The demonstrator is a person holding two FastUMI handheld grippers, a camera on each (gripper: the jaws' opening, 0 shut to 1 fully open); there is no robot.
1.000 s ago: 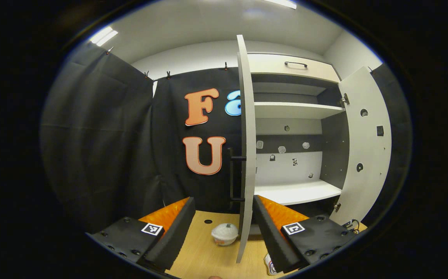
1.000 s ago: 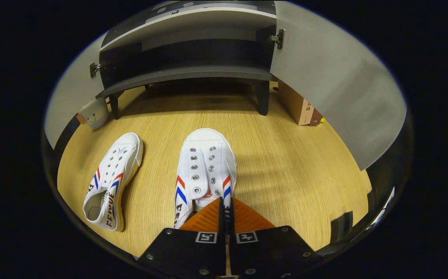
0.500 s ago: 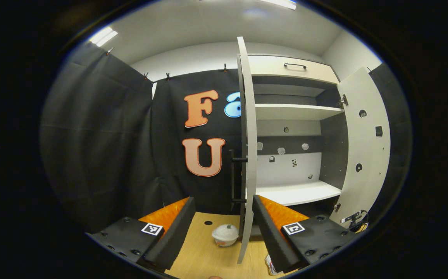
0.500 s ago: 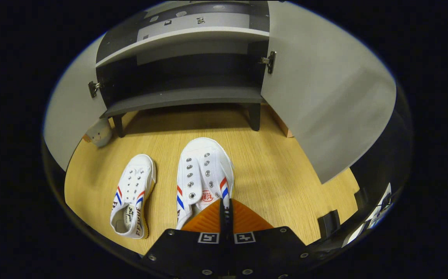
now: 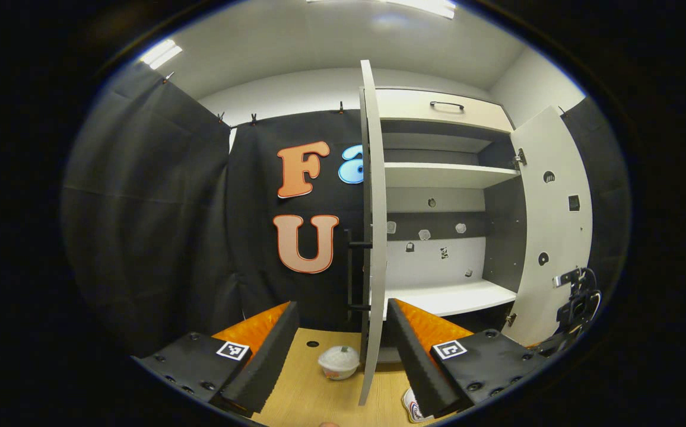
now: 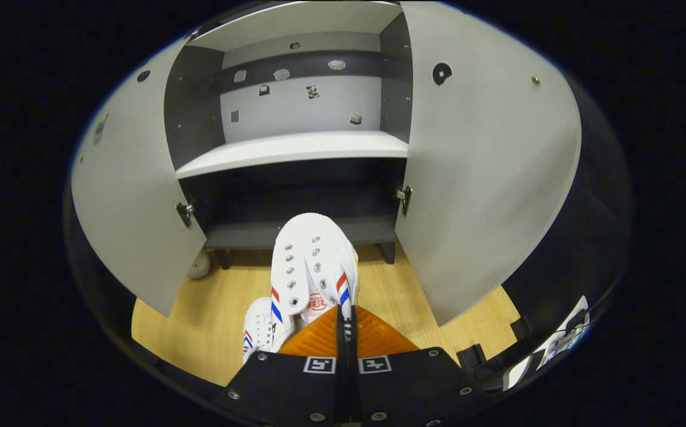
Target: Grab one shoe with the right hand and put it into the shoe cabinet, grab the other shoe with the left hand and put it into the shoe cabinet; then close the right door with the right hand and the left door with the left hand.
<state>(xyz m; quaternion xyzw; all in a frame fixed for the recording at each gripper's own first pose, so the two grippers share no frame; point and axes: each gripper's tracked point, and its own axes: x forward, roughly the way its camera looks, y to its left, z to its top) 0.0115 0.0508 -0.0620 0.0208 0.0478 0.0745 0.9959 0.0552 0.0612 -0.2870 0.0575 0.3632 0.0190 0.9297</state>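
Two doors of the shoe cabinet [image 6: 295, 151] stand wide open in the right gripper view — the left door [image 6: 132, 219] at one side, the right door [image 6: 485, 172] at the other. Between them, the right gripper [image 6: 346, 323] is clamped on the rim of a white shoe [image 6: 313, 267], raised with its toe before the dark bottom shelf. The second shoe [image 6: 258, 329] lies on the wooden floor [image 6: 200, 320] below. In the left gripper view, the left gripper [image 5: 338, 350] hangs with fingers spread, holding nothing, facing the left door's edge.

White shoe [image 6: 313, 261] lifted before open cabinet [image 6: 295, 154]; second shoe [image 6: 258, 329] on floor.
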